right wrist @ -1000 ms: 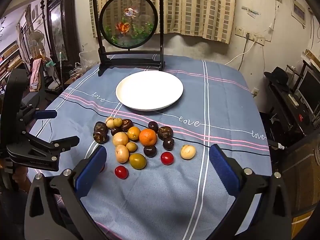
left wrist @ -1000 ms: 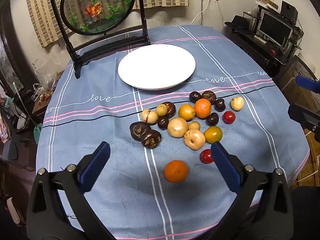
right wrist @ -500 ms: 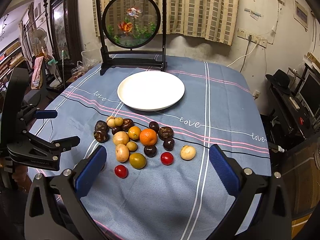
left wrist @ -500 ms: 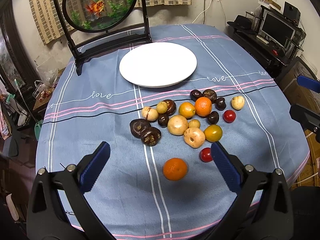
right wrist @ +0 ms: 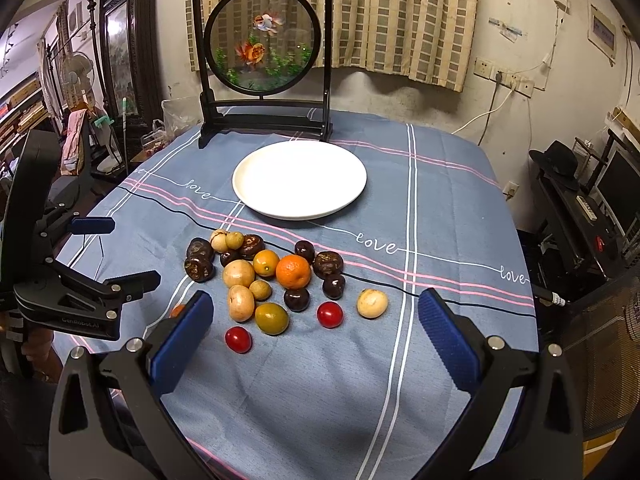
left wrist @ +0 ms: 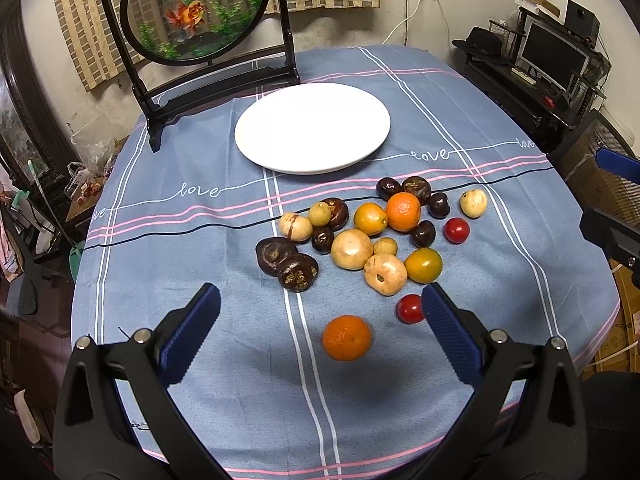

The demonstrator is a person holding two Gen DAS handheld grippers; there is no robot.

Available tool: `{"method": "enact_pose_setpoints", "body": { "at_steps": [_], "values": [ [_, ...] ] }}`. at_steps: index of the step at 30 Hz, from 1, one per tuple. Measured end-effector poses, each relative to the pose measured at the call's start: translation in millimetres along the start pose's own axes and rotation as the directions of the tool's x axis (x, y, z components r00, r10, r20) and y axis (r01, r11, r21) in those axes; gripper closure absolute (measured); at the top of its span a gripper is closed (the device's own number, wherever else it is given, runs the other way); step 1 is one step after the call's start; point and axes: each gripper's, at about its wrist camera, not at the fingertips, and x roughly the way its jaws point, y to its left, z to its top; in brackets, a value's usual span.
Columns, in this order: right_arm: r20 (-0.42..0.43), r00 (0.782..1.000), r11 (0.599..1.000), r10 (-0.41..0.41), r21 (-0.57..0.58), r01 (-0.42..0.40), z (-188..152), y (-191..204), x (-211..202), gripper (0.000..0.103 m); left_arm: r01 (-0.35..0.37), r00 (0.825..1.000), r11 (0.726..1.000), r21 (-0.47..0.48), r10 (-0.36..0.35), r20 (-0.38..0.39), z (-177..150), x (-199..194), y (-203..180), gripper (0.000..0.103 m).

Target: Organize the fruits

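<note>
Seen from the left wrist, the left gripper (left wrist: pixel 320 324) hangs over the near edge of a blue striped tablecloth (left wrist: pixel 192 264), its blue-padded jaws spread wide and holding nothing. A lone mandarin (left wrist: pixel 347 337) lies on the cloth straight ahead, between the two pads and slightly right of centre, apart from the cluster of fruits (left wrist: pixel 372 236) farther out; a cherry tomato (left wrist: pixel 409 309) sits just beside the right pad. Beyond the cluster waits the empty white plate (left wrist: pixel 312 128), before a framed goldfish screen (left wrist: pixel 196 12). From the right wrist, the right gripper (right wrist: pixel 314 334) is likewise wide open and empty, facing the same cluster (right wrist: pixel 276 276) with the plate (right wrist: pixel 299 179) behind it; the left gripper (right wrist: pixel 92 280) shows at the frame's left. The mandarin is mostly hidden behind the right gripper's own left pad, so the left gripper appears nearer and better lined up.
</note>
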Motion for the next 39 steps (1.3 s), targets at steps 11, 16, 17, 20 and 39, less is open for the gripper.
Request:
{"method": "enact_pose_setpoints", "body": {
  "at_steps": [11,16,17,20,39],
  "values": [
    [-0.004,1.0,1.0,-0.005,0.001,0.005,-2.0,-2.0,-0.7,0.001,0.0,1.0,1.0,-0.001,0.0,0.0,0.1,0.2,-0.1,0.002],
    [-0.006,1.0,1.0,-0.005,0.002,0.005,-2.6,-2.2,0.0,0.001,0.001,1.0,1.0,0.0,-0.001,-0.001,0.2,0.8,-0.6,0.002],
    [-0.006,1.0,1.0,-0.006,0.003,0.006,-2.6,-2.4,-0.3,0.001,0.002,1.0,1.0,0.001,-0.002,-0.002,0.3,1.4,-1.0,0.002],
    [-0.007,1.0,1.0,-0.008,0.005,0.008,-3.0,-3.0,0.4,0.001,0.002,1.0,1.0,0.003,-0.002,-0.007,-0.3,3.2,-2.4,0.002],
    [-0.012,1.0,1.0,-0.015,0.011,0.016,-2.7,-5.7,2.0,0.001,0.006,1.0,1.0,0.011,-0.006,-0.014,3.5,7.0,-3.5,0.002]
  ]
}}
